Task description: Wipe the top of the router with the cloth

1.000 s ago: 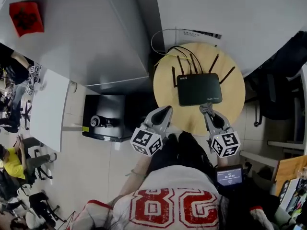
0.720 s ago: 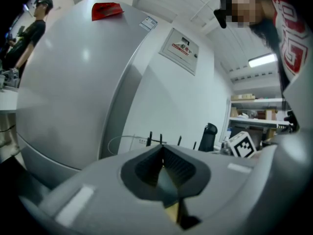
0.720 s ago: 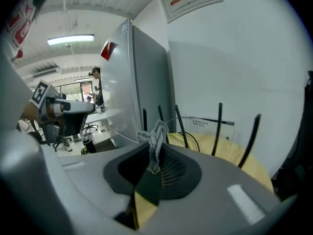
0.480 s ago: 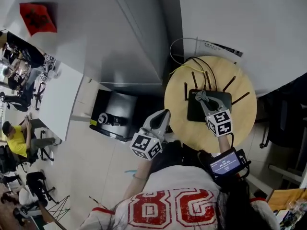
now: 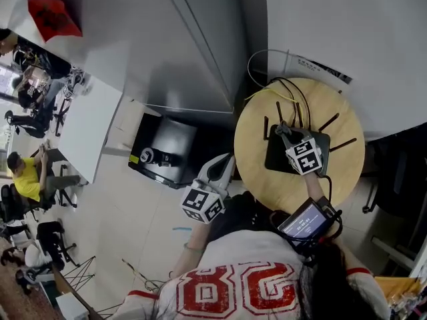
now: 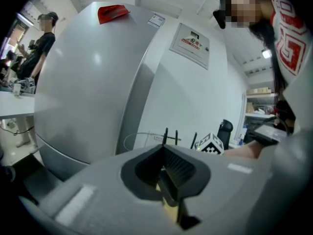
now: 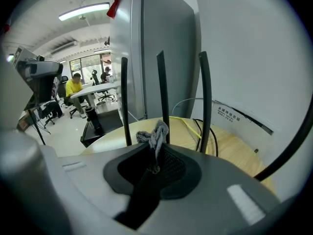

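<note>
A black router (image 5: 275,160) with upright antennas (image 7: 163,94) lies on the round wooden table (image 5: 257,152). My right gripper (image 5: 285,133) is over the router's top, near its antenna side, and is shut on a small grey cloth (image 7: 155,132). The cloth bunches out past the tips of that gripper (image 7: 154,163), right in front of the middle antenna. My left gripper (image 5: 228,159) hangs off the table's left edge, away from the router. In the left gripper view it (image 6: 167,176) is shut with nothing in it, and the antennas (image 6: 166,136) show beyond.
Yellow and black cables (image 5: 288,93) run from the router's back to the wall. A black box (image 5: 163,153) stands on the floor left of the table, under a large grey cabinet (image 5: 167,39). A white desk (image 5: 87,135) with seated people is far left. A dark chair (image 5: 400,172) stands right.
My right gripper has gone from the table's front edge forward onto the router's top, up toward the antennas. The left gripper has stayed beside the table. The head view has shifted.
</note>
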Demonstrator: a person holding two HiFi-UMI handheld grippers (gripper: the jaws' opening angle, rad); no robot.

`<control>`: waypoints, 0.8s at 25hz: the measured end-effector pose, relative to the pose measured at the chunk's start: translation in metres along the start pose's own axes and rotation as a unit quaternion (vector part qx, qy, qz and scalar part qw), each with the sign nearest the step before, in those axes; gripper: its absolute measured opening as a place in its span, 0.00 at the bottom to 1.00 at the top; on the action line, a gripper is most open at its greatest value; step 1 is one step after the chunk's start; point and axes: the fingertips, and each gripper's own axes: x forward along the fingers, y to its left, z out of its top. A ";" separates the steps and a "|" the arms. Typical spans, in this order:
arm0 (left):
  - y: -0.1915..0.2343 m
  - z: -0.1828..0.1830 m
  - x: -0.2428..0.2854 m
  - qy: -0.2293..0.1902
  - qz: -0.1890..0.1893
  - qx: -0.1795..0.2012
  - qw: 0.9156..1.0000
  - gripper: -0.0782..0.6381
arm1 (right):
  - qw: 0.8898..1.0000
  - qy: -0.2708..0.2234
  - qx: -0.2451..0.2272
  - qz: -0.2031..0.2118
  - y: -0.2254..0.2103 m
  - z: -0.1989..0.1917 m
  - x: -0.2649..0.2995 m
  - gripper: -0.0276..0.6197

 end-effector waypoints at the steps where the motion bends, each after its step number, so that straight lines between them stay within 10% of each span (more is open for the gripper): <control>1: 0.000 -0.001 -0.001 0.001 0.000 0.001 1.000 0.11 | 1.000 0.004 -0.005 0.000 -0.002 -0.002 0.005 0.13; 20: -0.008 -0.001 -0.001 0.005 -0.035 0.006 0.999 0.11 | 0.999 0.032 -0.002 0.035 0.049 -0.030 -0.001 0.13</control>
